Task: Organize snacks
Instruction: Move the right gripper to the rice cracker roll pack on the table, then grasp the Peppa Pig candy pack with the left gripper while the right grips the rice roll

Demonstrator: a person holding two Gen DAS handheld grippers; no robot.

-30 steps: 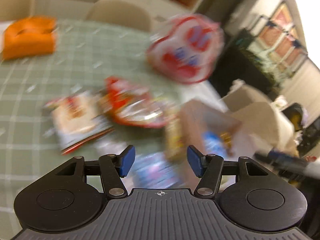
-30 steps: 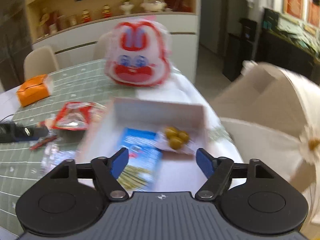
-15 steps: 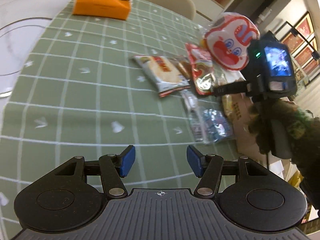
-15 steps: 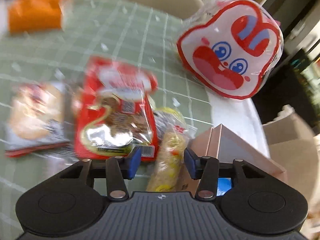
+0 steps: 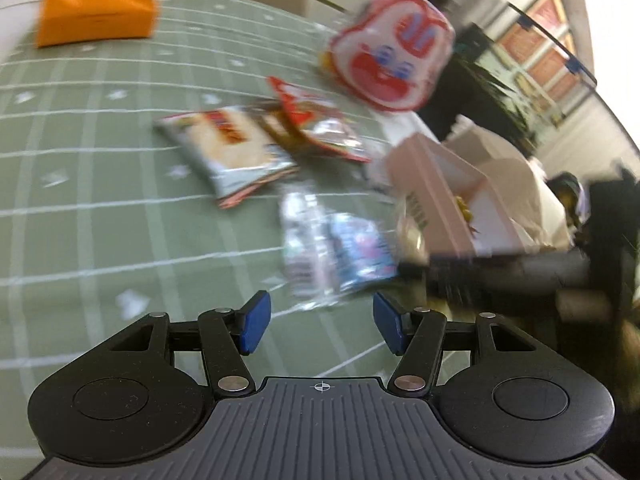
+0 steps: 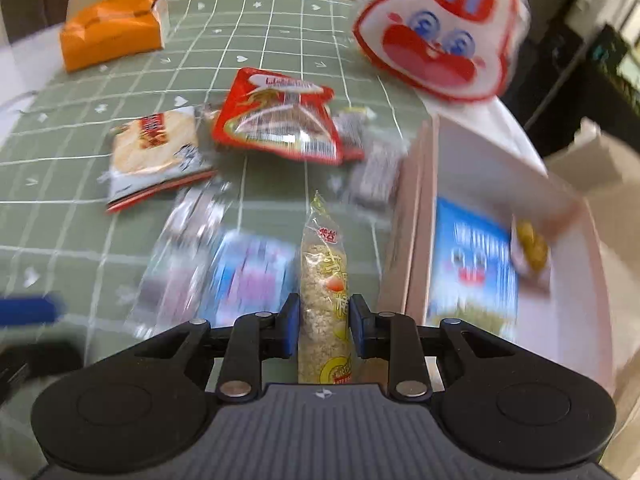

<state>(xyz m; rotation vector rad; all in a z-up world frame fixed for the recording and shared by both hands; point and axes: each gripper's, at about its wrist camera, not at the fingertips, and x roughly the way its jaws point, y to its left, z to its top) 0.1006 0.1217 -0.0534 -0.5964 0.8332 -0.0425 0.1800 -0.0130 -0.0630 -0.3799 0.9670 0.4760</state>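
Nearest in the right wrist view, the right gripper [image 6: 323, 330] has its jaws clenched on a long clear packet of puffed-rice bar [image 6: 325, 292], the blue pads pressing its sides near the lower end. The packet runs straight toward twelve o'clock from the jaws, over the green checked tabletop [image 6: 280, 32]. At about ten o'clock from the jaws lies a blurred blue-and-purple packet [image 6: 250, 276], with a clear wrapper [image 6: 180, 264] just beside it at nine o'clock. At two o'clock stands the pale pink box [image 6: 424, 184], open, holding a blue packet [image 6: 472, 268] and a small bag of yellow pieces [image 6: 532, 248].

Farther out, a white rice-cracker packet [image 6: 154, 152] lies at eleven o'clock and a red snack bag [image 6: 280, 116] near twelve, the two close together. Beyond the box at one o'clock sits a large white-and-red bag with a cartoon face [image 6: 440, 32]. At the far edge, around ten o'clock, is an orange pouch [image 6: 112, 28].

In the left wrist view, the left gripper [image 5: 320, 322] hovers over the tabletop with its jaws released and nothing between them. The blue-and-purple packet [image 5: 360, 248] lies just past it at twelve o'clock, and the right gripper's dark, blurred body reaches in from three o'clock.
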